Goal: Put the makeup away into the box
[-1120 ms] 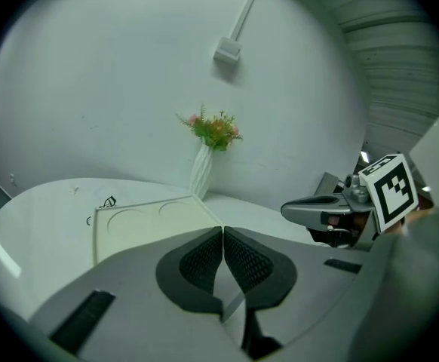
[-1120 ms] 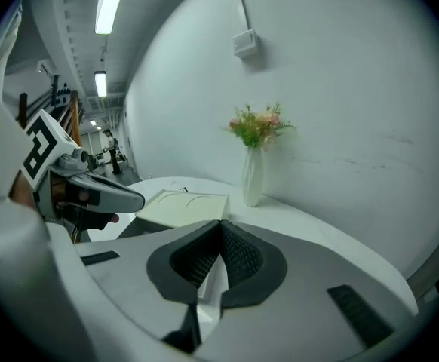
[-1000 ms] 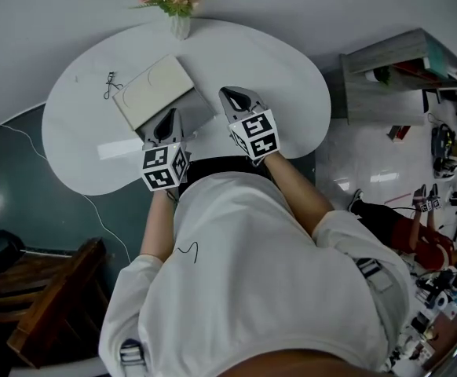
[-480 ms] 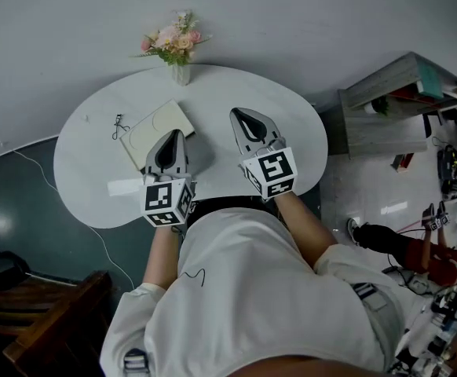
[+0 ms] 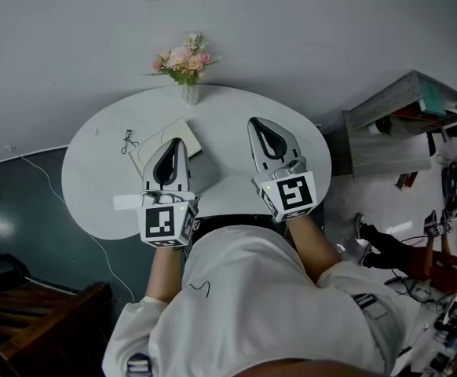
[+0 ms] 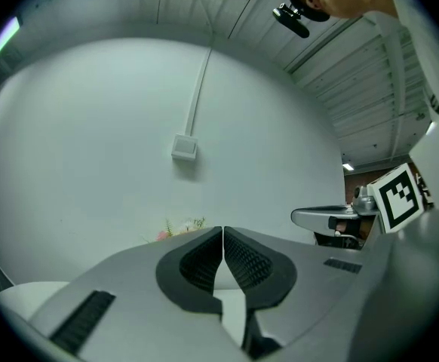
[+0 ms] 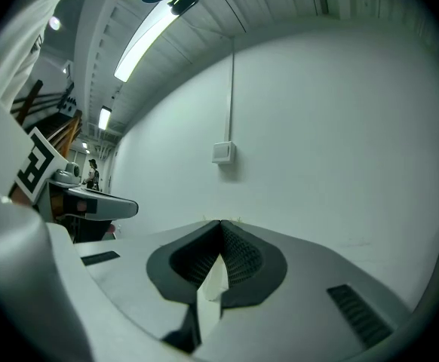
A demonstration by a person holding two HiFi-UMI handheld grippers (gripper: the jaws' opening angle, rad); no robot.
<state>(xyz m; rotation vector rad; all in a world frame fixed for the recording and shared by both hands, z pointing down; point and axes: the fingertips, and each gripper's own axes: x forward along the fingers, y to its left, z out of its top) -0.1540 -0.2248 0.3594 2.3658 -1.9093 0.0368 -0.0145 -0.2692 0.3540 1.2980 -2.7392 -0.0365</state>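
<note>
A: Scene entry. A white rounded table [image 5: 236,104] stands against a pale wall [image 5: 307,22]. The person [image 5: 252,297], in a white shirt, stands at the table's near edge and holds both grippers out level above it.

B: Noted. Where is the box?

A: The cream box [image 5: 185,134] lies flat on the table's left half, broad face up. Its near corner is hidden behind the left gripper [image 5: 174,142]. Whether it is latched cannot be told.

B: And the claws?

A: In its own view, the left gripper [image 6: 223,231] has its ribbed pads [image 6: 244,259] meeting tip to tip, with nothing between them. The right gripper [image 5: 260,122] reads the same: its own view shows the jaws pressed together and empty. Both point at the wall, where a small switch box [image 6: 184,148] is mounted.

B: Smaller items?

A: A vase of pink flowers [image 5: 186,65] stands upright at the table's far edge, behind the box. The eyelash curler [image 5: 128,140], thin and dark, lies on the bare tabletop left of the box. It is near the box but apart from it, and neither gripper touches it.
</note>
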